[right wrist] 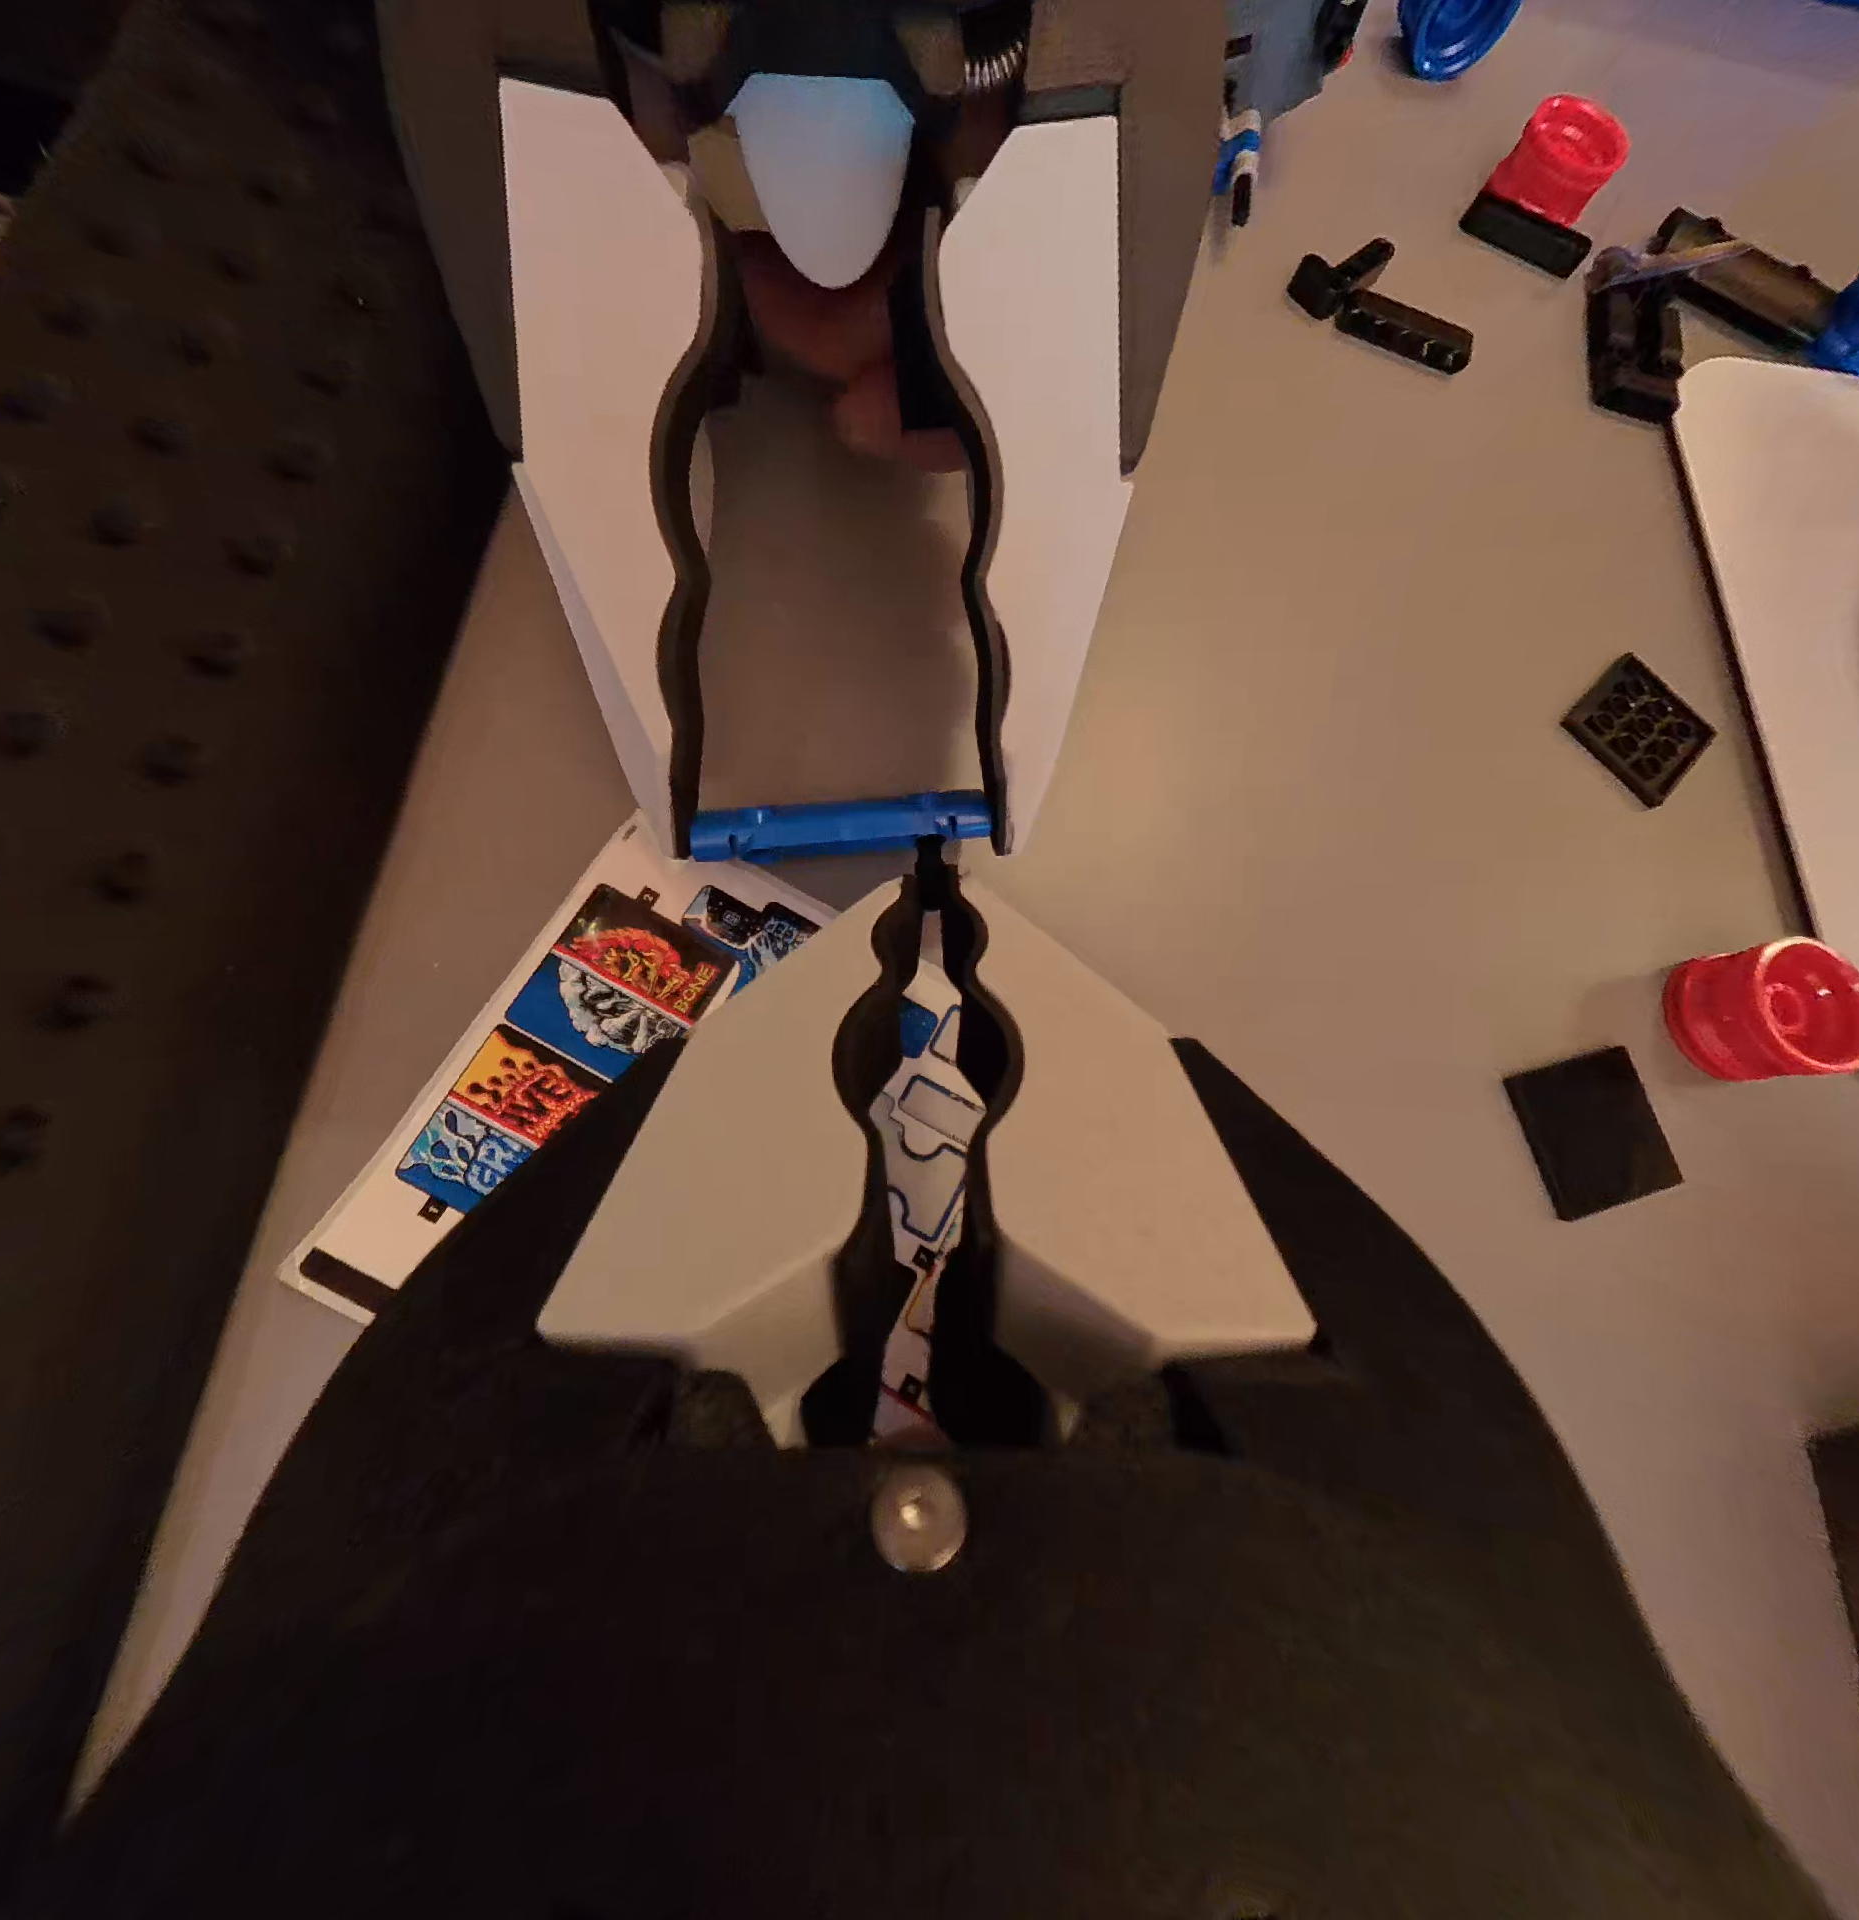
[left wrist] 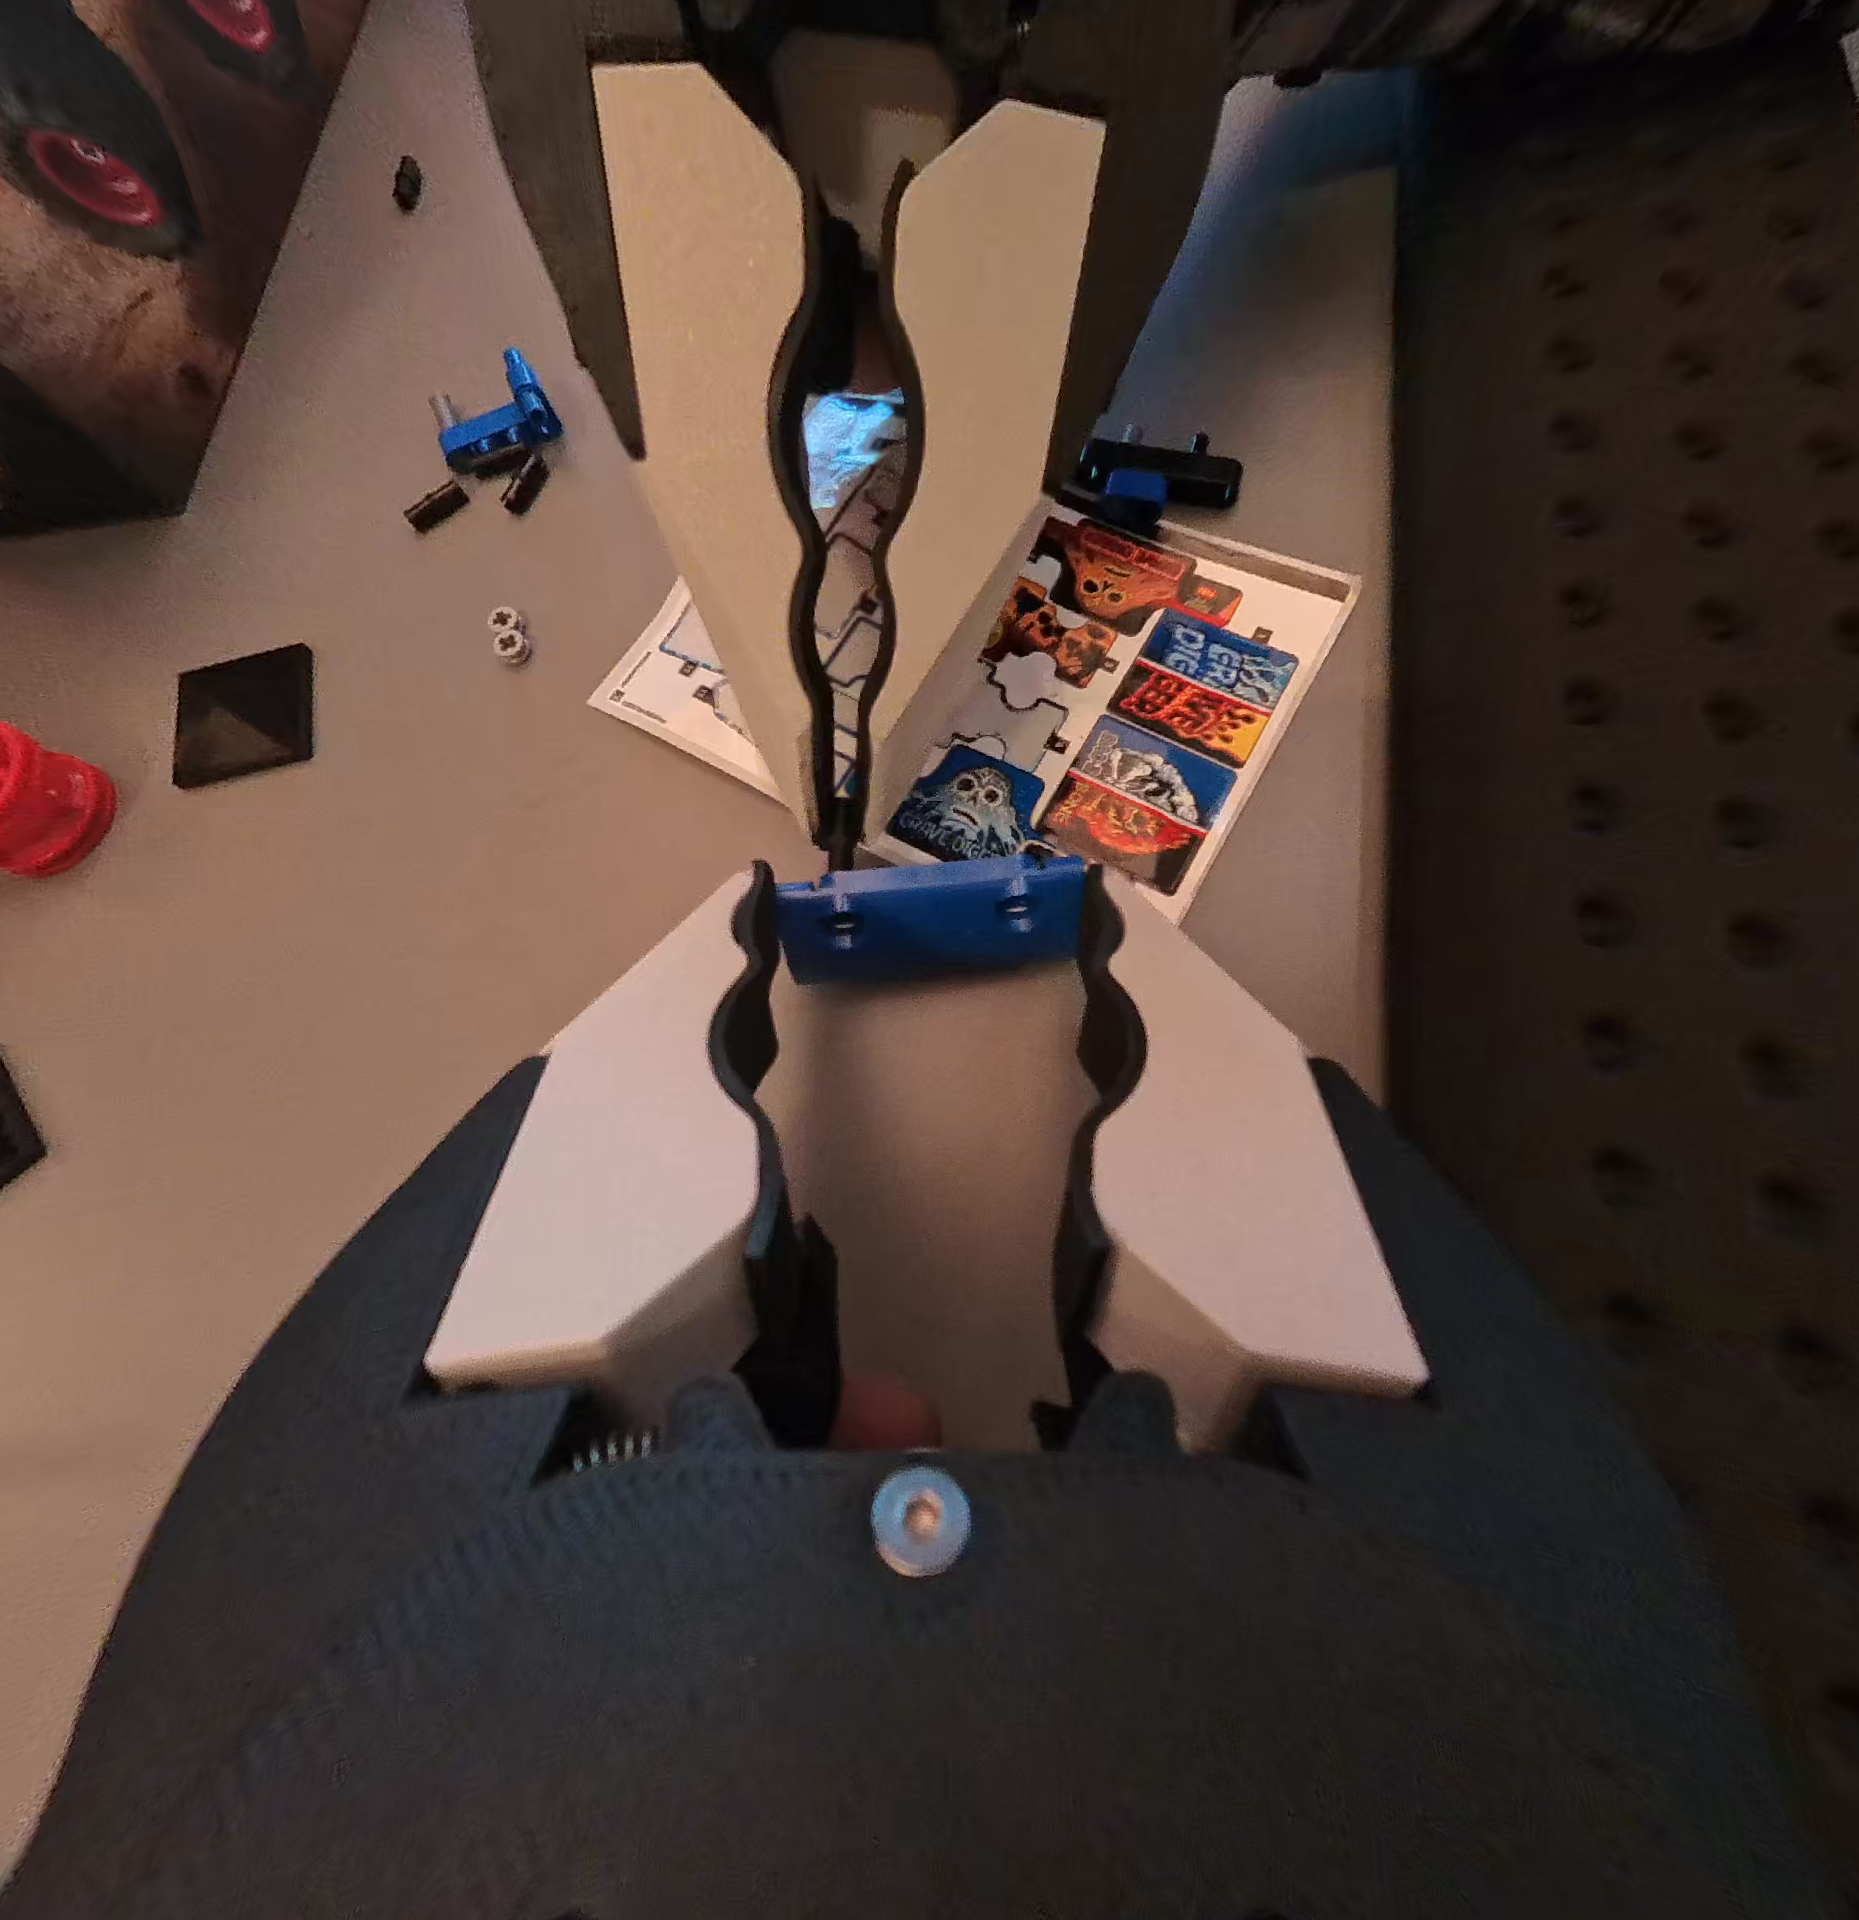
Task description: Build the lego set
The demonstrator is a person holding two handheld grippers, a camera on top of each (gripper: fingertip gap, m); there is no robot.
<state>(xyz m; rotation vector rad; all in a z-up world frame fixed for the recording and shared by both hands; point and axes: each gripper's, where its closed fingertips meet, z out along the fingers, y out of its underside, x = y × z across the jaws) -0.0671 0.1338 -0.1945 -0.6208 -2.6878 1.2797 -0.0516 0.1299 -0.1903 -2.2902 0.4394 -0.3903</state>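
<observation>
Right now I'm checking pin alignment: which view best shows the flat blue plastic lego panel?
Left wrist view: the flat blue plastic lego panel shows its broad face and holes. Right wrist view shows it edge-on.

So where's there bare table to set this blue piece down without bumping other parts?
Bare patch: right wrist view, the table between the left tongs and the black grid plate. Another lies between the flat black tile and the right tongs. Crowded: the far corner around the red wheel hub and black pins; the sticker sheet takes the near edge.
</observation>
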